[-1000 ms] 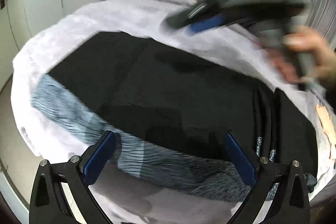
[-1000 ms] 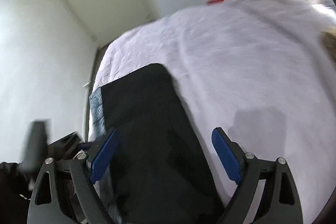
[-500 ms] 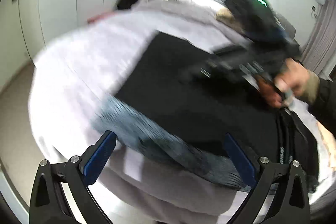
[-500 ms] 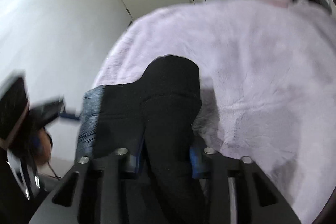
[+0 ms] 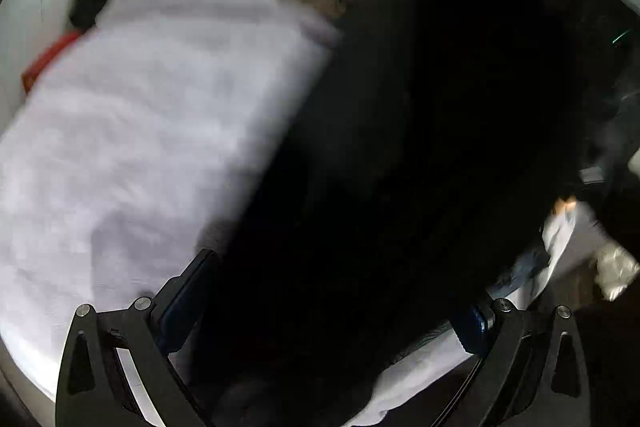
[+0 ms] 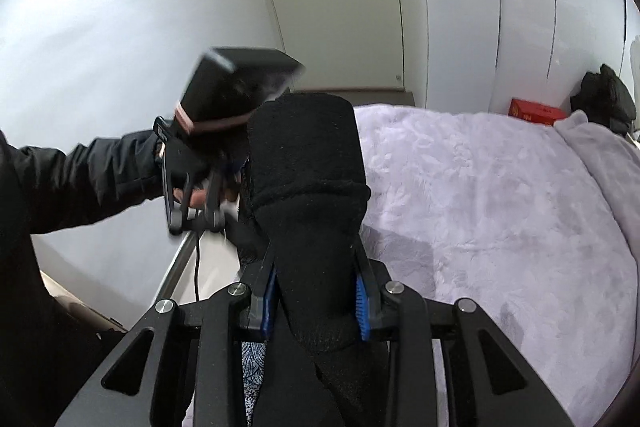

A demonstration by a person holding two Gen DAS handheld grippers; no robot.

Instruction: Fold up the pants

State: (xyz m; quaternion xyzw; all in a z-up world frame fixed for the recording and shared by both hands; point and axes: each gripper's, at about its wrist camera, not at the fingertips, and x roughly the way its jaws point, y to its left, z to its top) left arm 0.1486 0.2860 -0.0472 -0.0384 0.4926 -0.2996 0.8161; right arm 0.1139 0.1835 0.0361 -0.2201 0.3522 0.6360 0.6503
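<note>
The black pants (image 6: 308, 163) are lifted off the lilac bedspread (image 6: 500, 203). My right gripper (image 6: 316, 291) is shut on a thick fold of them, which stands up between its blue pads. In the right wrist view my left gripper (image 6: 208, 187) is held up just left of the raised fold, its fingers hidden behind the cloth. In the blurred left wrist view the black pants (image 5: 400, 167) fill the middle and right, and my left gripper (image 5: 328, 299) has its jaws wide apart with the cloth lying between them.
A red box (image 6: 536, 111) and a dark bundle (image 6: 604, 99) sit at the bed's far end. White wardrobe doors (image 6: 460, 3) and a door stand behind. The bed's left edge drops to the floor (image 6: 208, 267). A blue patterned cloth (image 6: 252, 371) lies under the pants.
My right gripper closed on the pants and lifted them off the bed. My left gripper swung up and in close to the raised cloth, still wide open.
</note>
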